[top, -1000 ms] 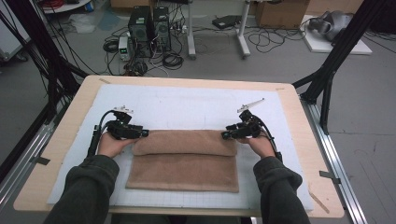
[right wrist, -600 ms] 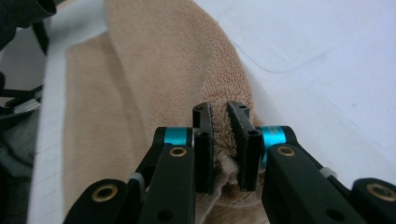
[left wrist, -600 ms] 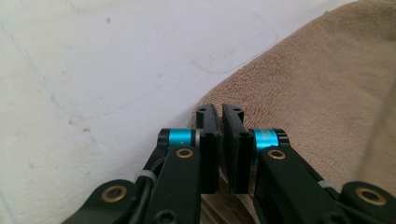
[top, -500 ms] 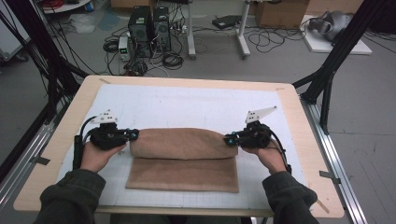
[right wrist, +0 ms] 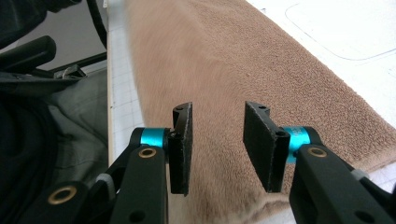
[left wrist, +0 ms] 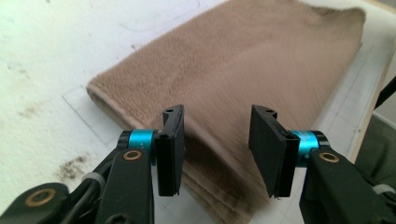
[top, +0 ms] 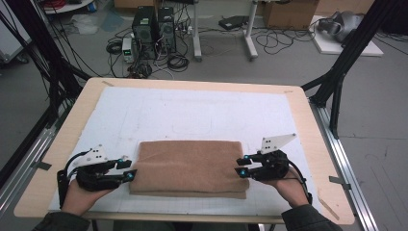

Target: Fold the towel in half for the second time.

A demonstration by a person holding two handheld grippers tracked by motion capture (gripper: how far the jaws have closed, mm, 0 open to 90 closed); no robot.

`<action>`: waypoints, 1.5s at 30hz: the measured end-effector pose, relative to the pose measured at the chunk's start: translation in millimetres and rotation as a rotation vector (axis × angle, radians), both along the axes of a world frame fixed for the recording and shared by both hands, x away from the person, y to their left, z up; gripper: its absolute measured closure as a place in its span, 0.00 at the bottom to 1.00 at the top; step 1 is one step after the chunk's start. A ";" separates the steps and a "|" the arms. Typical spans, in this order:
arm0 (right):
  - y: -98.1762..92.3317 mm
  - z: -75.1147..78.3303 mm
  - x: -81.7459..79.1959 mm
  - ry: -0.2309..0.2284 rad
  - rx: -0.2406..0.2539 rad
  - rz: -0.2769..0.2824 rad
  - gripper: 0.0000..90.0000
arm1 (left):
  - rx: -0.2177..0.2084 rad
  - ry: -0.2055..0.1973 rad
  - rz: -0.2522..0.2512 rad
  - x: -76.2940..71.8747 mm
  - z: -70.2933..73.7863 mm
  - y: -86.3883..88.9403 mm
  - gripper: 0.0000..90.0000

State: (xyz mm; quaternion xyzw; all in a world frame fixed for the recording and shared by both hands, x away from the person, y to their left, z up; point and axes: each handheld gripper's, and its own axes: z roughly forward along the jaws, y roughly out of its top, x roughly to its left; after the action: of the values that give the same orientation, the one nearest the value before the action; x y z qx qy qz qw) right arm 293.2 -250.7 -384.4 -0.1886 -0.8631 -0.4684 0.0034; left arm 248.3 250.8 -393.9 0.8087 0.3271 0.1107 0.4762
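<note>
A brown towel (top: 190,166) lies folded flat in several layers on the white mat (top: 192,115), near the table's front edge. My left gripper (top: 129,170) sits at the towel's left end, pointing inward. Its jaws have just been opening and stand open over the towel's corner (left wrist: 243,70), gripping nothing (left wrist: 215,135). My right gripper (top: 241,165) is at the towel's right end, also pointing inward. Its jaws have just been opening too and hover open above the towel (right wrist: 243,60), with nothing pinched between them (right wrist: 217,130).
The mat covers a wooden table (top: 308,115). Black frame poles (top: 346,57) stand at the table's far corners. Computer towers (top: 154,29) and cables sit on the floor beyond. The person's trouser leg (right wrist: 74,121) is just past the table's front edge.
Both grippers came back toward the front edge, drawing the towel's raised far fold with them, then let go. The towel now lies flat and the jaws are apart.
</note>
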 end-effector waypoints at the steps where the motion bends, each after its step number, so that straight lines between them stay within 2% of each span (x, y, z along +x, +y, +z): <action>1: 1.7 -2.2 1.4 -0.009 -0.007 -0.003 0.69 | -0.007 0.002 -0.001 1.1 0.4 -0.7 0.62; 4: 8.3 -12.1 3.5 -0.002 -0.026 0.003 0.69 | 0.021 0.008 -0.003 6.5 -4.9 -5.9 0.64; 9: 16.9 -30.7 2.9 0.004 -0.078 0.023 0.67 | 0.079 0.040 0.005 20.5 -25.4 -18.8 0.65; 11: 19.0 -37.0 -0.1 0.012 -0.104 0.036 0.65 | 0.128 0.056 0.003 24.1 -34.0 -24.4 0.65; 12: 19.6 -40.0 -2.1 0.013 -0.119 0.043 0.65 | 0.148 0.066 0.002 25.3 -38.5 -26.7 0.68; 13: 20.0 -43.0 -4.3 0.007 -0.128 0.051 0.65 | 0.164 0.059 0.002 25.6 -42.3 -28.4 0.75; 14: 19.9 -45.9 -6.4 0.006 -0.131 0.053 0.66 | 0.154 0.044 0.012 24.9 -44.3 -29.7 0.82; 15: 19.3 -49.0 -7.8 0.014 -0.125 0.050 0.71 | 0.150 0.041 0.018 25.7 -43.9 -30.2 0.90; 17: 17.6 -52.4 -9.2 0.028 -0.112 0.050 0.86 | 0.146 0.028 0.036 26.3 -40.3 -30.6 0.95; 18: 16.8 -51.3 -9.7 0.029 -0.106 0.057 0.91 | 0.148 0.006 0.050 25.8 -36.3 -30.5 0.95; 22: 17.3 -37.8 -12.1 -0.010 -0.075 0.064 0.93 | 0.108 -0.048 0.102 28.5 -22.3 -25.9 0.95; 23: 18.3 -35.6 -13.1 -0.009 -0.074 0.072 0.93 | 0.110 -0.061 0.121 30.0 -19.4 -25.1 0.95; 25: 21.5 -37.1 -14.4 -0.007 -0.095 0.083 0.92 | 0.105 -0.049 0.133 32.7 -20.0 -25.8 0.95; 26: 22.9 -40.3 -14.6 0.008 -0.105 0.091 0.92 | 0.137 -0.032 0.116 34.2 -22.9 -26.3 0.95; 28: 24.6 -47.8 -13.2 0.047 -0.113 0.102 0.84 | 0.155 0.005 0.089 34.4 -28.2 -27.4 0.93; 30: 23.1 -45.3 -12.3 0.031 -0.093 0.077 0.76 | 0.149 0.018 0.078 31.7 -31.4 -25.2 0.85; 32: 19.9 -39.2 -8.9 -0.010 -0.079 0.037 0.69 | 0.117 0.021 0.081 31.5 -29.5 -20.1 0.76; 33: 18.0 -35.7 -6.2 -0.011 -0.076 0.015 0.68 | 0.110 0.016 0.086 32.1 -28.0 -18.0 0.72; 34: 16.8 -33.6 -2.9 -0.030 -0.076 0.002 0.66 | 0.090 0.018 0.088 34.1 -25.2 -15.1 0.71; 37: 13.3 -25.8 12.7 -0.058 -0.081 -0.067 0.60 | 0.094 0.003 0.103 43.2 -18.2 -13.6 0.66; 38: 12.9 -24.2 18.7 -0.068 -0.089 -0.092 0.58 | 0.073 -0.002 0.115 49.3 -16.0 -14.5 0.66; 39: 12.2 -23.3 26.9 -0.082 -0.100 -0.120 0.58 | 0.079 -0.009 0.120 55.2 -14.4 -15.4 0.66; 41: 12.1 -24.1 38.6 -0.081 -0.109 -0.164 0.54 | 0.083 -0.016 0.147 66.9 -14.2 -19.1 0.66; 42: 12.6 -25.7 44.8 -0.089 -0.113 -0.189 0.52 | 0.101 -0.018 0.153 75.8 -16.0 -21.7 0.65; 43: 12.7 -28.7 52.7 -0.080 -0.118 -0.209 0.50 | 0.125 -0.015 0.164 82.8 -18.7 -25.0 0.63; 44: 12.9 -31.5 58.7 -0.071 -0.126 -0.229 0.49 | 0.128 -0.010 0.168 87.7 -21.5 -27.2 0.61; 45: 12.6 -33.9 62.3 -0.078 -0.137 -0.247 0.48 | 0.144 0.010 0.166 95.5 -26.6 -30.2 0.59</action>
State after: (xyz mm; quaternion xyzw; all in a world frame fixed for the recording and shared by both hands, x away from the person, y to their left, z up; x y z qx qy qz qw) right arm 355.4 -238.1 -418.3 -0.2749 -0.8628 -0.4122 -0.1005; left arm 343.8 220.6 -420.5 0.8116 0.3863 0.1689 0.4045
